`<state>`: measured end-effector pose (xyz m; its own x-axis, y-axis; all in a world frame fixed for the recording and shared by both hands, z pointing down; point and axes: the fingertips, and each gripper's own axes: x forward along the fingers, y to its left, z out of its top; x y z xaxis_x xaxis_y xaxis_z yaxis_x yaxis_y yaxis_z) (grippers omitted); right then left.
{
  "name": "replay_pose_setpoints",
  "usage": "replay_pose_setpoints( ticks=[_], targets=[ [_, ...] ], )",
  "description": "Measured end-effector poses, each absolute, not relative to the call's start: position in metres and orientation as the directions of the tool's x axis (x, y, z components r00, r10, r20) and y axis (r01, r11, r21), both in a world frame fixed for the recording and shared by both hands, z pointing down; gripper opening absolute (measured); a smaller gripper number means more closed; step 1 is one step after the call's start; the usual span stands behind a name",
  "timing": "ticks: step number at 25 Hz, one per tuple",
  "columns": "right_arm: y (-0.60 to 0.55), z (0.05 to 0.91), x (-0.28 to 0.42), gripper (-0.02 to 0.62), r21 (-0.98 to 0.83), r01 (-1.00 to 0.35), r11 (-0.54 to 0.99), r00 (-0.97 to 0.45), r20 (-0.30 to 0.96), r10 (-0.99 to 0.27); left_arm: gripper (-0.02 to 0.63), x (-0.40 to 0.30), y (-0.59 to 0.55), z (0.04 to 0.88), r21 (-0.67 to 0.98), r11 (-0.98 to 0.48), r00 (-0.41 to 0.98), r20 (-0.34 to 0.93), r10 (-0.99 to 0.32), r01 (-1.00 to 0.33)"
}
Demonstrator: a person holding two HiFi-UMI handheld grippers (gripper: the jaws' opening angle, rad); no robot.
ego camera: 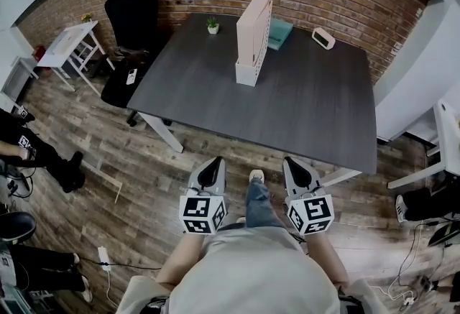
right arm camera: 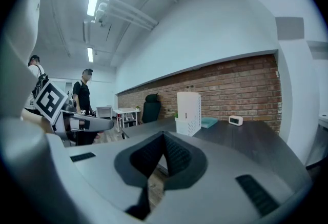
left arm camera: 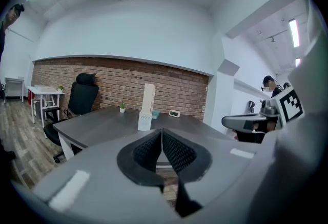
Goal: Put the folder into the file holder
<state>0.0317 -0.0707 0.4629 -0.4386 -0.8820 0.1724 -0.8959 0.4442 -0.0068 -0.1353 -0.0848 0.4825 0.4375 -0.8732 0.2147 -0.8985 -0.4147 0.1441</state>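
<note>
A white file holder [ego camera: 253, 42] stands upright on the far middle of the dark table [ego camera: 287, 104]; it also shows in the left gripper view [left arm camera: 146, 107] and the right gripper view [right arm camera: 188, 112]. A teal folder [ego camera: 279, 33] lies flat just right of the holder, near the brick wall, and shows small in both gripper views [left arm camera: 155, 114] [right arm camera: 209, 122]. My left gripper [ego camera: 211, 167] and right gripper [ego camera: 293, 166] are held close to the person's body, short of the table's near edge. Both are shut with nothing between the jaws [left arm camera: 162, 136] [right arm camera: 164, 138].
A small potted plant [ego camera: 213, 25] and a white clock [ego camera: 323, 38] sit at the table's far edge. A black office chair [ego camera: 129, 25] stands at the table's left, a white side table [ego camera: 68, 47] beyond it. People stand at the left [ego camera: 36, 154]; a white desk [ego camera: 445, 133] is on the right.
</note>
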Motion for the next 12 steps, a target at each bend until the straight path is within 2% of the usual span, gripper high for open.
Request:
replay_pose_setpoints(
  ticks=[12],
  targets=[
    [-0.084, 0.462, 0.026, 0.003, -0.027, -0.895, 0.446, -0.444, 0.162, -0.881, 0.018, -0.135, -0.097, 0.468, 0.168, -0.406, 0.433, 0.185, -0.882, -0.898]
  ],
)
